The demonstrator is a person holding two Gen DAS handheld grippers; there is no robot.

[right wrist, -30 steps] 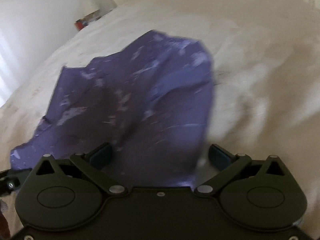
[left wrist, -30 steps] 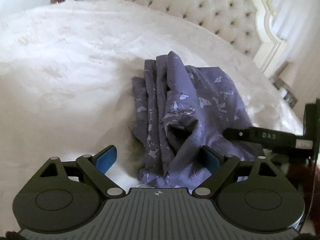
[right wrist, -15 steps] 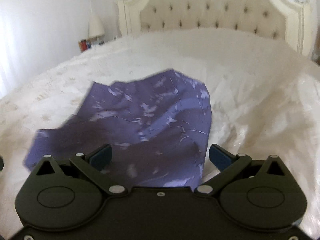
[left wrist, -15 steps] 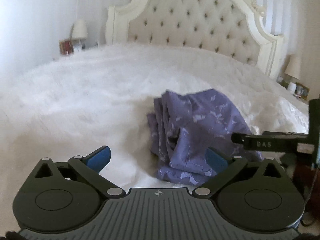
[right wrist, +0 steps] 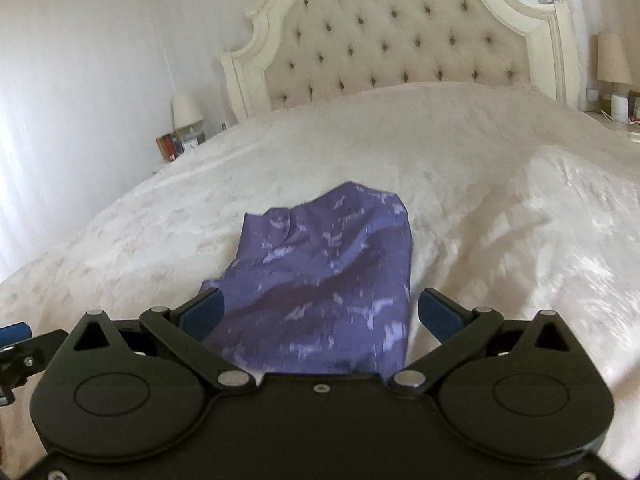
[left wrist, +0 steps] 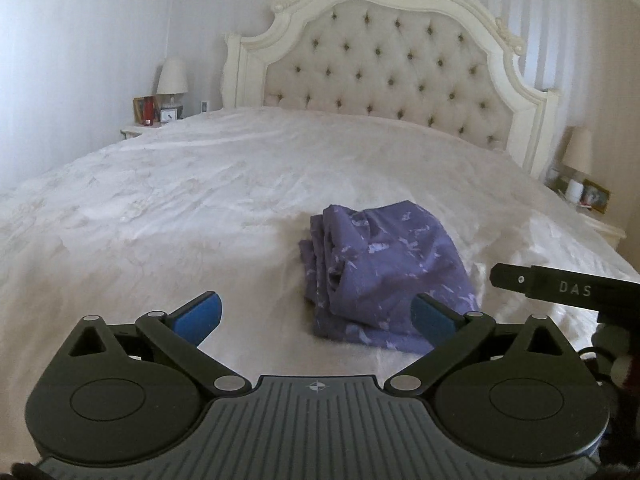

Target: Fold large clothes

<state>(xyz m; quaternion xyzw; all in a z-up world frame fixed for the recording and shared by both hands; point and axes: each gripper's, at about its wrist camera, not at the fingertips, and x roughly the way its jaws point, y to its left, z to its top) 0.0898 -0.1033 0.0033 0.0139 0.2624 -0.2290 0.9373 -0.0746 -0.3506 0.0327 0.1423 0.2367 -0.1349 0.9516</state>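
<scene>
A purple garment (left wrist: 380, 272) with pale markings lies folded in a compact bundle on the white bed (left wrist: 180, 208). Its stacked folded edges face left in the left wrist view. My left gripper (left wrist: 316, 316) is open, held back from the bundle and above the bedspread, with nothing between its blue pads. My right gripper (right wrist: 320, 314) is also open, hovering near the garment (right wrist: 332, 280), which shows between its fingers without being touched. The right gripper's black body (left wrist: 560, 288) juts in at the right edge of the left wrist view.
A tufted cream headboard (left wrist: 392, 68) stands at the far end of the bed. Bedside tables with lamps (left wrist: 172, 80) and small items flank it on both sides. The bedspread (right wrist: 500, 200) is wrinkled to the right of the garment.
Both grippers have pulled back and risen away from the garment, which now looks smaller and lies alone on the bed. The headboard and the room have come into view.
</scene>
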